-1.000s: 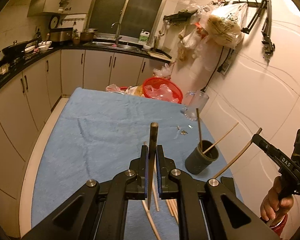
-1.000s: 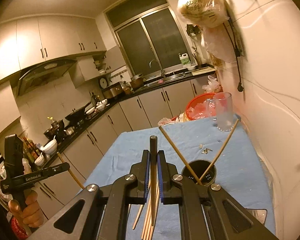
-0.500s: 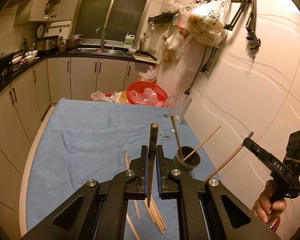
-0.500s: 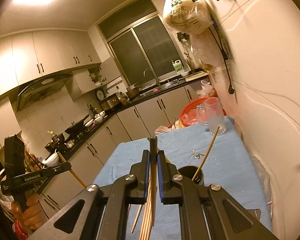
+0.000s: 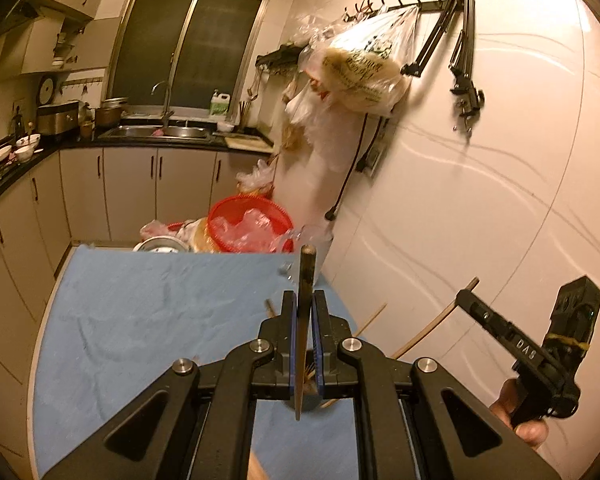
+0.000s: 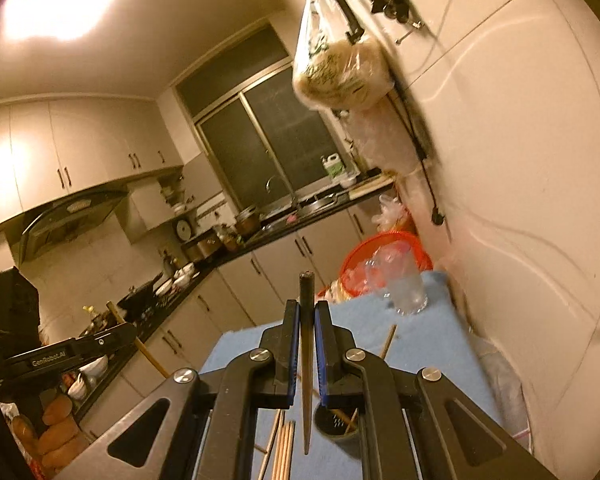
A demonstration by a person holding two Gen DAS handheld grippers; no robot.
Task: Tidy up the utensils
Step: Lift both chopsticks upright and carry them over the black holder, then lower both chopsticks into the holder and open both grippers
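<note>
My left gripper (image 5: 305, 300) is shut on a dark-tipped wooden chopstick (image 5: 306, 272) that stands upright between its pads, above the blue cloth (image 5: 140, 320). My right gripper (image 6: 307, 308) is shut on a second chopstick (image 6: 306, 360), held the same way. A dark cup (image 6: 336, 424) with a few chopsticks (image 6: 388, 342) leaning in it stands just below the right gripper's jaws. In the left wrist view the left gripper mostly hides it. Several loose chopsticks (image 6: 284, 448) lie on the cloth beside the cup. Each gripper shows in the other's view, in a hand.
A clear glass (image 6: 404, 288) and a red basket (image 5: 248, 228) sit at the far end of the table against the white wall (image 5: 460, 200). Plastic bags (image 5: 360, 72) hang from wall hooks. Kitchen counters and a sink run along the back and left.
Both grippers have risen and tipped upward, each still holding its chopstick. The cup has slid down in both views, now under the jaws. The right view has rolled.
</note>
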